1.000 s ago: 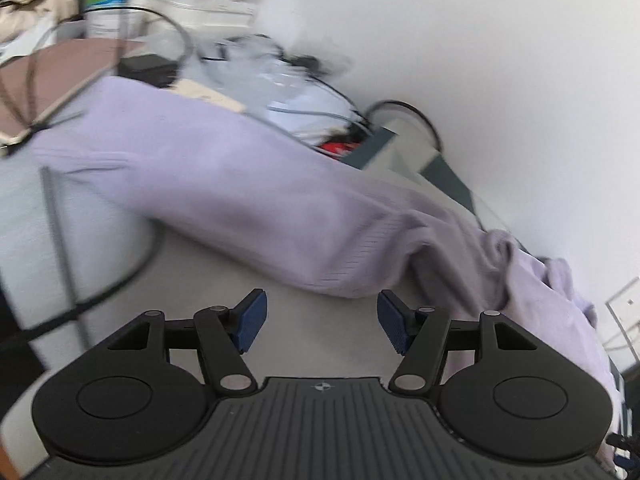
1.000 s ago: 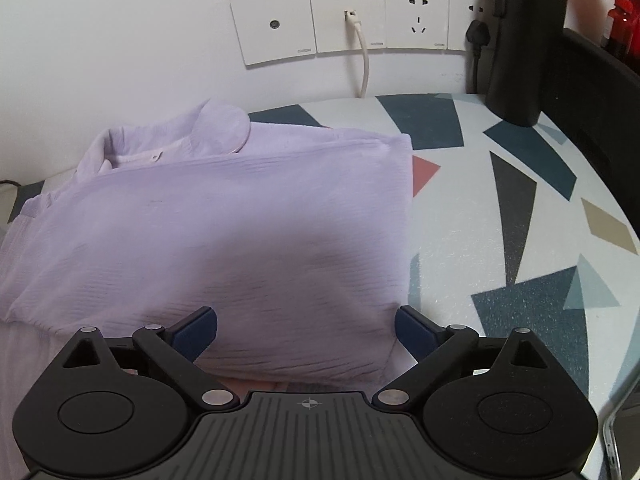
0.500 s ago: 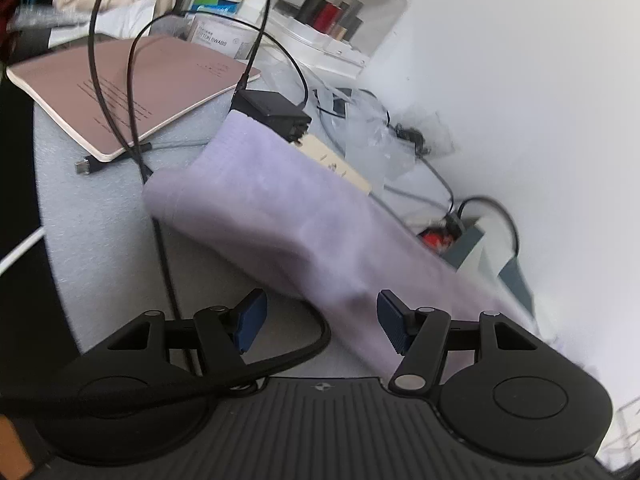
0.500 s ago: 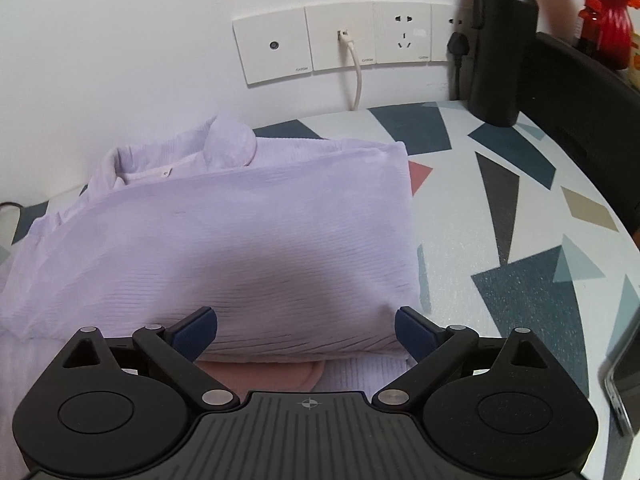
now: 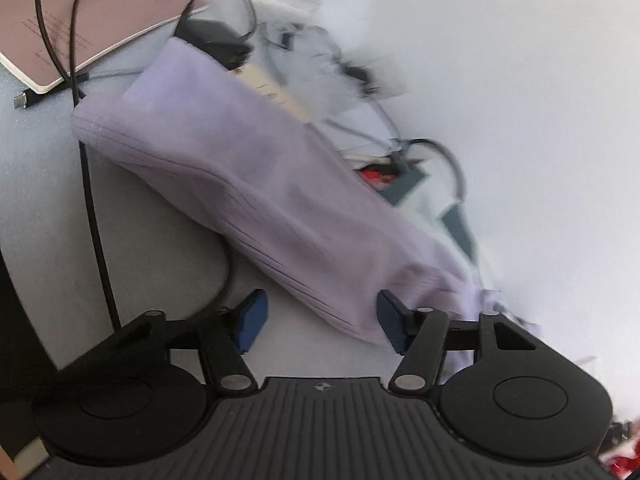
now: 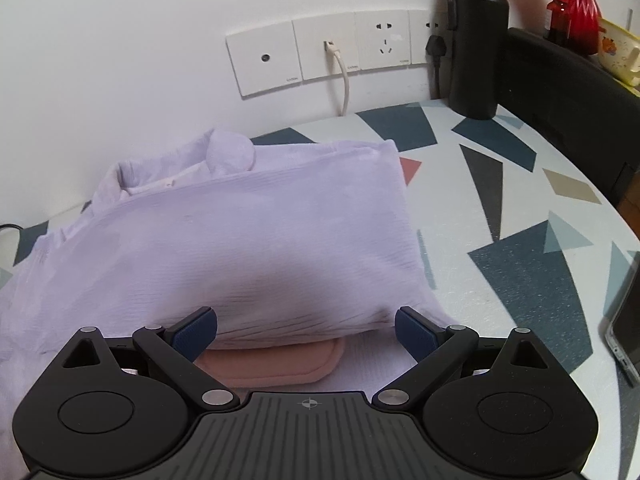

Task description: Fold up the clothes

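A lilac knit garment lies on the patterned table. In the left wrist view its sleeve stretches from the cuff at upper left down to the lower right. My left gripper hovers open over the sleeve's lower end, and the cloth reaches the right fingertip without being held. In the right wrist view the folded body lies with its collar toward the wall. My right gripper stands open at the near hem with nothing between its fingers. A pink cloth piece pokes out from under that hem.
A brown notebook, black cables and a power strip crowd the sleeve's far end. Wall sockets, a black bottle and a dark chair back line the right side. A phone lies at the table's right edge.
The left wrist view swung toward the sleeve's cuff end and now sits closer over the sleeve. The right gripper drew back a little, uncovering the pink piece under the hem. Both stayed open.
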`<state>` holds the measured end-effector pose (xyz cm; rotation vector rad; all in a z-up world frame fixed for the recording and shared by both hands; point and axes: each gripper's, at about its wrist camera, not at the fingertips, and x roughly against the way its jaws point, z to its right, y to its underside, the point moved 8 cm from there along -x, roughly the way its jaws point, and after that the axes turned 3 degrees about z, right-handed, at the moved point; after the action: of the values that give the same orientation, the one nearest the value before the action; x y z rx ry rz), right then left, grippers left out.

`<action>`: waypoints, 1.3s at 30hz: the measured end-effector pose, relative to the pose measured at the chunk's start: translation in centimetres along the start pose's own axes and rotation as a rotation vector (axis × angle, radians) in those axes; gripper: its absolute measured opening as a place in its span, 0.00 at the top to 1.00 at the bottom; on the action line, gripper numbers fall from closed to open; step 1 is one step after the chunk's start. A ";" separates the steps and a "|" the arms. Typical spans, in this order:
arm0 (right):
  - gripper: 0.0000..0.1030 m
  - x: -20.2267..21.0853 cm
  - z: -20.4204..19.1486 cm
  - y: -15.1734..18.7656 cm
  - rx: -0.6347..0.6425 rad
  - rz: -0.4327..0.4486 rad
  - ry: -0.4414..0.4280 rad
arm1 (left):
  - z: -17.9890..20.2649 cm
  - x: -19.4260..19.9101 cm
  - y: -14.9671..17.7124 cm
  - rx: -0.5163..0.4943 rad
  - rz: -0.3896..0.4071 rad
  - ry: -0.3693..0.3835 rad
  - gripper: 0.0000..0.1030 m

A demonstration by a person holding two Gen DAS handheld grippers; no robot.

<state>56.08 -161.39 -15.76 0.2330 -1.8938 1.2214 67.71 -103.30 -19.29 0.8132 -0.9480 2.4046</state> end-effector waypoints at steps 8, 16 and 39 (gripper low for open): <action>0.08 1.5 -0.7 0.7 0.033 0.021 0.004 | 0.2 -1.9 -2.6 -0.066 0.087 -0.082 0.73; 0.08 2.8 3.2 0.0 -0.059 0.051 0.055 | 7.6 0.1 -4.9 -0.248 0.190 0.076 0.94; 0.08 2.1 14.2 0.3 -0.222 0.080 0.095 | 37.9 -6.2 22.9 -0.993 -0.190 0.599 0.94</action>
<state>46.74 -172.29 -16.74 -0.0200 -1.9522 1.0440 72.89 -147.02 -11.47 -0.1718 -1.4659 1.5178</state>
